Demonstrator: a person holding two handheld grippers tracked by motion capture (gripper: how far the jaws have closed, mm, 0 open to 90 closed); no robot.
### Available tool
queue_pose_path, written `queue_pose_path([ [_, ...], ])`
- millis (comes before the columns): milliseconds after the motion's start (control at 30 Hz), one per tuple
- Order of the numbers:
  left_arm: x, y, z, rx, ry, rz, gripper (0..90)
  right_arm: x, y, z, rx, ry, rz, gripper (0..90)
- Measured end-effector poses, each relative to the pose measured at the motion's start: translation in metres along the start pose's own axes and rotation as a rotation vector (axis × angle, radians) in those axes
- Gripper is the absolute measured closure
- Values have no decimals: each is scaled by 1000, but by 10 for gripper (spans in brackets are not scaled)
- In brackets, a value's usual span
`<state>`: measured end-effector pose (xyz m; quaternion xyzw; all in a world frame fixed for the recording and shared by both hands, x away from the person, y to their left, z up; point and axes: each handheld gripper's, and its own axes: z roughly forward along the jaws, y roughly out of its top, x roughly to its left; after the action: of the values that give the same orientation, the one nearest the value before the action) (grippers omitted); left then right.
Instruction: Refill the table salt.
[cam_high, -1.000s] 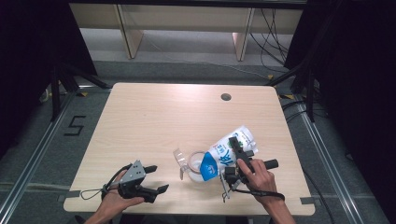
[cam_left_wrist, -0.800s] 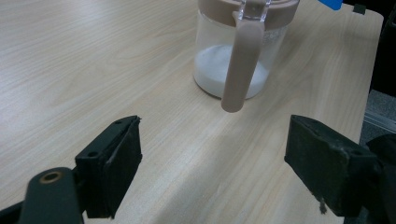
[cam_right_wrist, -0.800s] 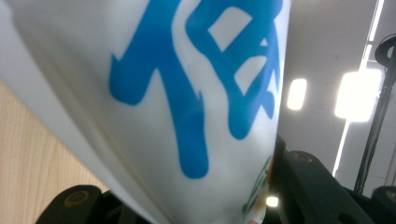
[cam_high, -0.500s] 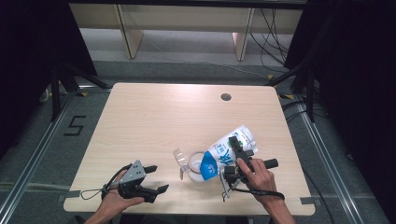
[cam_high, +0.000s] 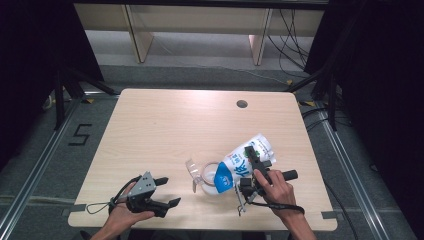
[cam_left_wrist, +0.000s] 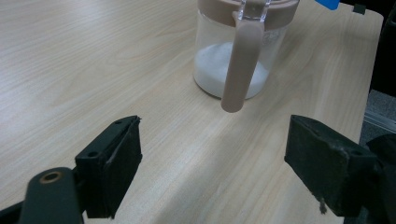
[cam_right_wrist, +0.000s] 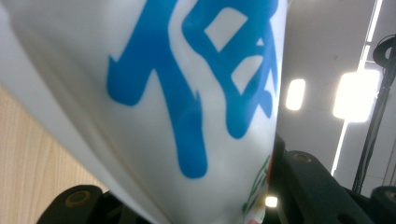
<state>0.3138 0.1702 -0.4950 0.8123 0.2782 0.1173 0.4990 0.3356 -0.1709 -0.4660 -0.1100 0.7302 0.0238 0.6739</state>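
A: What is seen at the left of the table (cam_high: 150, 125)?

B: The left gripper (cam_high: 159, 192) is held low near the front edge, its jaws spread wide with nothing between them. A "5" (cam_high: 80, 135) is marked on the floor beyond the left edge.

A: And in its own view?

B: The jar (cam_left_wrist: 240, 51) is shown close: clear glass, a tan lid and handle, white powder at the bottom. That powder cannot be made out from above.

A: Where is the jar on the table?

B: Near the front, at the middle, just left of the pouch (cam_high: 242, 162).

A: The pouch?

B: It is clamped in the right gripper (cam_high: 252, 167), tilted, its blue end over the jar. Large blue characters are printed on white; in the right gripper view they are seen enlarged, but not legibly.

A: Free room?

B: The far half is bare except for a hole (cam_high: 242, 104).
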Motion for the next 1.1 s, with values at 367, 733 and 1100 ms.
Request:
queue_pose_path([
  [367,0,0,0,0,0,1,179,-1,0,0,3,-4,-1,674],
  [733,0,0,0,1,-1,1,179,-3,-1,0,-17,-23,-26,677],
  [1100,0,0,0,1,-1,1,179,-8,1,-1,-12,-15,-77,685],
])
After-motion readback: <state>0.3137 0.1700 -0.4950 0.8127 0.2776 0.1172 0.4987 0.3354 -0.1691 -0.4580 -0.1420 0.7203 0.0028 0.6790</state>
